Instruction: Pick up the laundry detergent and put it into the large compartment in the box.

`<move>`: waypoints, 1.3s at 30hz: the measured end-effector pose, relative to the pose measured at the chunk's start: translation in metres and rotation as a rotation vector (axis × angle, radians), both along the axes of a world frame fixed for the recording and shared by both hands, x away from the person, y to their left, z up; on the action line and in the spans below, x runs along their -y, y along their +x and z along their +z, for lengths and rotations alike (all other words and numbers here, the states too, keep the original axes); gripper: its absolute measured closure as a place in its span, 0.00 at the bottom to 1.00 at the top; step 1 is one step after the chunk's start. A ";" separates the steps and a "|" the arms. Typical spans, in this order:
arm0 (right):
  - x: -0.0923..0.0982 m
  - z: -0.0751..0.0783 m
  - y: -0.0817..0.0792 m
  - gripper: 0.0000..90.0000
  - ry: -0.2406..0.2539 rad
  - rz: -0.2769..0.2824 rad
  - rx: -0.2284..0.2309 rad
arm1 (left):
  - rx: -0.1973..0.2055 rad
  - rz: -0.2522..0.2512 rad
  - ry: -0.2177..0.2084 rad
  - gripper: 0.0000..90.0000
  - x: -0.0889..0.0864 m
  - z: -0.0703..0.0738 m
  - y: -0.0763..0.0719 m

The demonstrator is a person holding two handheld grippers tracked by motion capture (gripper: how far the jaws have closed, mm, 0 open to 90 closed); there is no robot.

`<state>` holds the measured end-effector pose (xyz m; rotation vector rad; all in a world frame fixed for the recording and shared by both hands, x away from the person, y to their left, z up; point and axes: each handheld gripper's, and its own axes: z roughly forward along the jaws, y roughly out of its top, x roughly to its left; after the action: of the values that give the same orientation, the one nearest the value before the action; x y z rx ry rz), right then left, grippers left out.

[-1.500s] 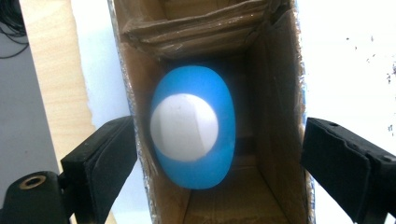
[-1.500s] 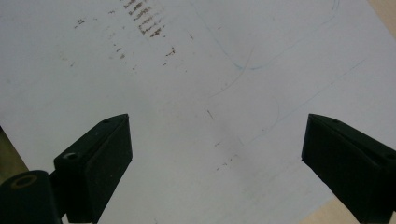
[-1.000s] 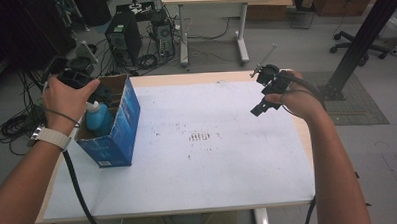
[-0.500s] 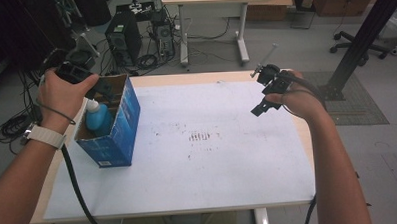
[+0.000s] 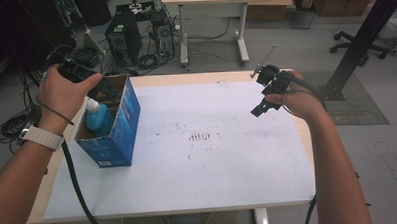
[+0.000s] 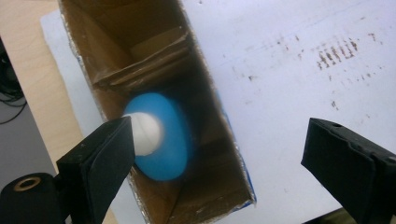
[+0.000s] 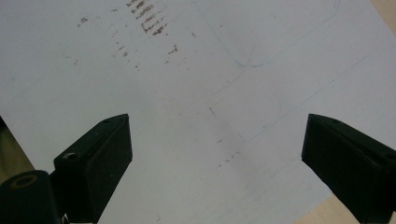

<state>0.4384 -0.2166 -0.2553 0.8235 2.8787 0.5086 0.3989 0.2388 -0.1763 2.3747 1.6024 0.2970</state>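
High view puts the left gripper (image 5: 103, 87) over the open top of the tall blue cardboard box (image 5: 118, 129) that stands at the left edge of the white table sheet (image 5: 208, 161). Inside the box stands the blue plastic bottle with a white cap (image 5: 97, 117), upright against the far wall. Compared with a second ago, the left hand has lifted and drawn back toward the box's far end, and the bottle stays down in the box, so I judge that the bottle has just been let go or the grasp is being lined up afresh. Left gripper view shows the jaws spread wide: one jaw sits just beside the white cap (image 6: 145, 134), the other hangs well out over the sheet, gripping nothing.

The right gripper (image 5: 264, 100) has barely shifted; it hovers above the sheet's right side, its jaws also wide apart and holding nothing.

Room is tight inside the narrow box, with cardboard flaps (image 6: 140, 60) folded down at one end, so a jaw could catch the rim. The middle of the sheet is bare and offers free space
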 end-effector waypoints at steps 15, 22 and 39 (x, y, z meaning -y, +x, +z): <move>0.001 0.001 -0.001 0.10 0.003 -0.001 -0.003 | 0.027 -0.176 0.001 0.10 0.028 0.011 -0.012; 0.002 0.002 -0.001 0.10 0.004 -0.001 -0.006 | 0.036 -0.226 0.004 0.10 0.040 0.015 -0.017; 0.004 0.002 -0.003 0.10 0.007 -0.004 -0.008 | 0.021 -0.395 -0.014 0.10 0.066 0.019 -0.029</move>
<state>0.4356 -0.2201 -0.2534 0.8338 2.8841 0.5163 0.3698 0.1727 -0.1577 2.5944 1.0859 0.2264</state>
